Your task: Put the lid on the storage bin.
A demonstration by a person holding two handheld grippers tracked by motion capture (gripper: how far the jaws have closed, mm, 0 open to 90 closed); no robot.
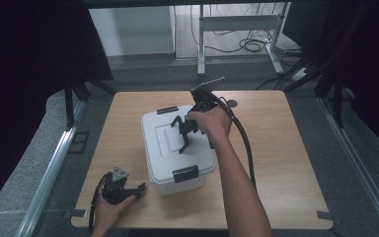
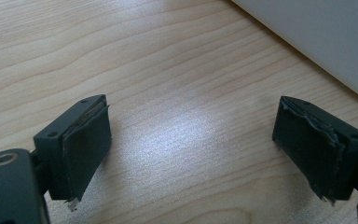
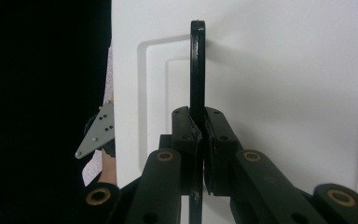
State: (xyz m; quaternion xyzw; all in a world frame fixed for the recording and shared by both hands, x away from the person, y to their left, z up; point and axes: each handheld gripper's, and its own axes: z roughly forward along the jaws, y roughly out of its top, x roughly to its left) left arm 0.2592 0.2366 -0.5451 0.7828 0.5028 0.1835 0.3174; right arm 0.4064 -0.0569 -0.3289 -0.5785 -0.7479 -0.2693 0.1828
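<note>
A white lidded box (image 1: 160, 158) stands mid-table, with a black latch at its far end (image 1: 167, 110) and another at its near end (image 1: 185, 173). Its black carry handle (image 1: 182, 136) is raised upright off the lid. My right gripper (image 1: 191, 127) is shut on that handle; in the right gripper view both pads (image 3: 199, 123) pinch the thin handle bar (image 3: 196, 60) over the white lid (image 3: 284, 70). My left gripper (image 1: 138, 188) rests low on the table by the box's near left corner, jaws wide open (image 2: 191, 140) with bare wood between them. The box wall (image 2: 326, 32) lies just beyond it.
The wooden table (image 1: 286, 163) has bare room to the right and left of the box. Metal rails (image 1: 49, 168) run along both sides. A desk frame and cables (image 1: 246, 44) stand on the floor behind. The left gripper's grey plate (image 3: 98, 133) shows beside the box.
</note>
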